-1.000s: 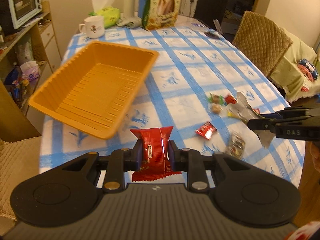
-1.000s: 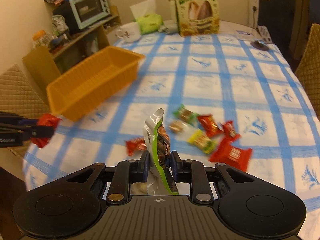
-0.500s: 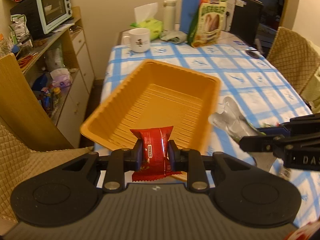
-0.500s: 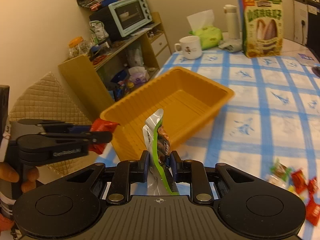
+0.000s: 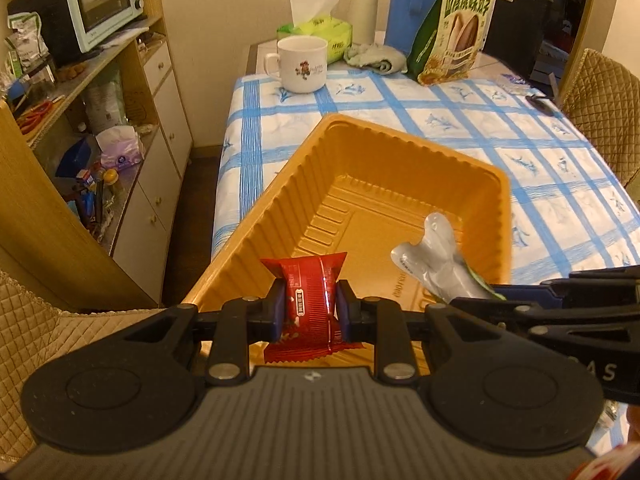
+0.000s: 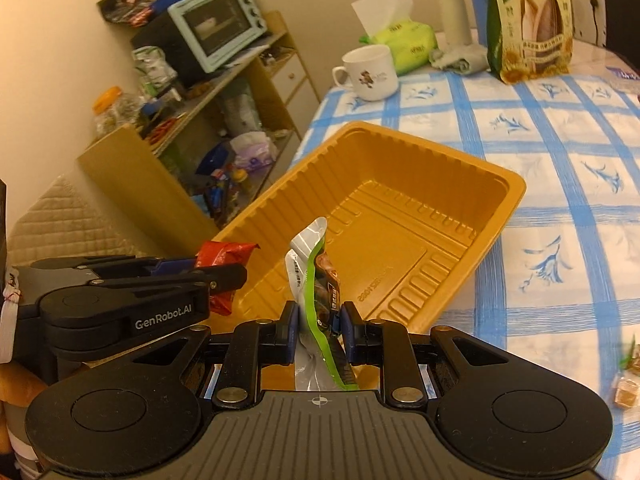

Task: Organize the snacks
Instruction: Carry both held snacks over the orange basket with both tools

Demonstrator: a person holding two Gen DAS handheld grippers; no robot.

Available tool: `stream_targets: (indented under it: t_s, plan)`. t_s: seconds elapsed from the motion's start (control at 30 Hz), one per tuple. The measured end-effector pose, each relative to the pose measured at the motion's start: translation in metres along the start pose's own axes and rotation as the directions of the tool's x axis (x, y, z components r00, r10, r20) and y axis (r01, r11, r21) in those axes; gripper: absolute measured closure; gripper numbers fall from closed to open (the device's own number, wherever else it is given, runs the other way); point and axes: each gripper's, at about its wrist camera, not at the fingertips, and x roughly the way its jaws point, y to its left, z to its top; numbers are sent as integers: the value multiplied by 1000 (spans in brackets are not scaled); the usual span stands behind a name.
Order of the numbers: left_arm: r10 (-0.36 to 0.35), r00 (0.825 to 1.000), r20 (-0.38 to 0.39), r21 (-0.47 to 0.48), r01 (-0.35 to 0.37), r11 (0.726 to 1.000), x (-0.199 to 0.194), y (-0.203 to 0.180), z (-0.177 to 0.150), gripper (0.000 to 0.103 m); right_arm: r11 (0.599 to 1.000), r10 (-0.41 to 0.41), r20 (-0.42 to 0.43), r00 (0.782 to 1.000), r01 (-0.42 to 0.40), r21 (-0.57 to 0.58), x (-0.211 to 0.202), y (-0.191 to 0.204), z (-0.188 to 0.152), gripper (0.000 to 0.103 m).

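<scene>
The table (image 5: 560, 152), under a blue-checked cloth, carries the orange plastic tray (image 5: 280, 200) near its corner, at 12 o'clock from both grippers. The tray's ribbed floor shows bare; no snack lies in it yet.

The left gripper (image 5: 311, 312) is clenched on a red snack packet (image 5: 310, 300), pads pinching its middle so that both crimped ends stick out. It hangs over the tray's near rim. The right gripper (image 6: 319, 330) is clamped on a silver-and-green snack pouch (image 6: 316, 280), held edge-on and upright, also above the near rim; in the left view the pouch juts in from 4 o'clock over the tray floor.

Judgement: both packets are poised over the tray so that a release would drop them inside.

Loose wrapped sweets (image 6: 626, 384) lie on the cloth at 4 o'clock in the right view, not yet sorted. At the far end stand a white mug (image 5: 300, 64) and a sunflower-seed bag (image 5: 456, 28).
</scene>
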Motion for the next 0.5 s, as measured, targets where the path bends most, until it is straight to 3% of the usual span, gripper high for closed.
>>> stream_targets:
  t_s: [0.5]
  plan:
    - [-24, 998, -64, -2, 24, 1000, 47, 4, 10, 76, 998, -48, -9, 999, 48, 51, 18, -12, 15, 80]
